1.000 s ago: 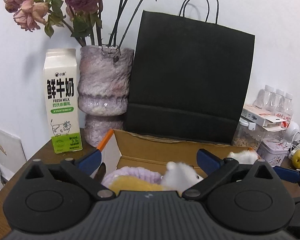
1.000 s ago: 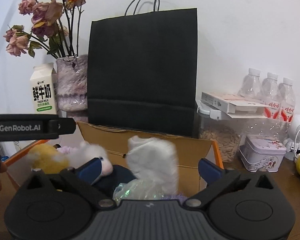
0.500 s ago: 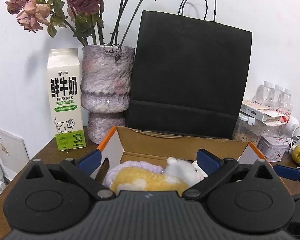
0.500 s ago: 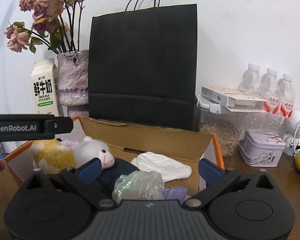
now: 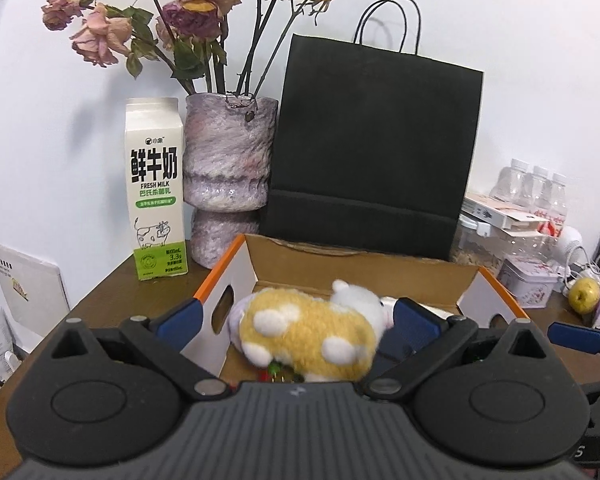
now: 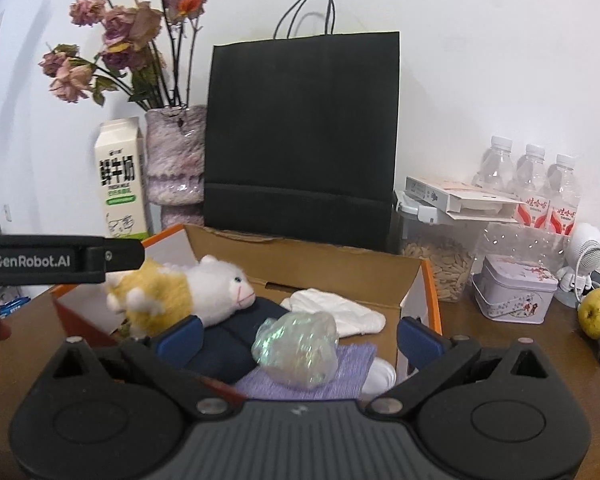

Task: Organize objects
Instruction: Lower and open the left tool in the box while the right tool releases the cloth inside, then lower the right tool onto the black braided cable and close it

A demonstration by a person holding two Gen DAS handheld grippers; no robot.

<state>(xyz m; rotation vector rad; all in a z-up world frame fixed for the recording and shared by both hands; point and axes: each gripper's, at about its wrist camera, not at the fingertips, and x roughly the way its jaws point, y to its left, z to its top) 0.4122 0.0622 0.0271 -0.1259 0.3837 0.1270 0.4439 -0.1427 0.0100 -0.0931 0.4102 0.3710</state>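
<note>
Yellow-and-white plush toy (image 5: 308, 330) lying in the cardboard box (image 5: 340, 266) on the table (image 6: 500, 344), framed by the wide-open left gripper (image 5: 296, 318), right gripper (image 6: 298, 332) likewise spread, empty, above a crinkly wrapper (image 6: 296, 346).

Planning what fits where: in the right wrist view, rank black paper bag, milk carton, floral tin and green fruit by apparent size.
1. black paper bag
2. milk carton
3. floral tin
4. green fruit
The tin and fruit sit nearer the camera, so their look is flattered.
</note>
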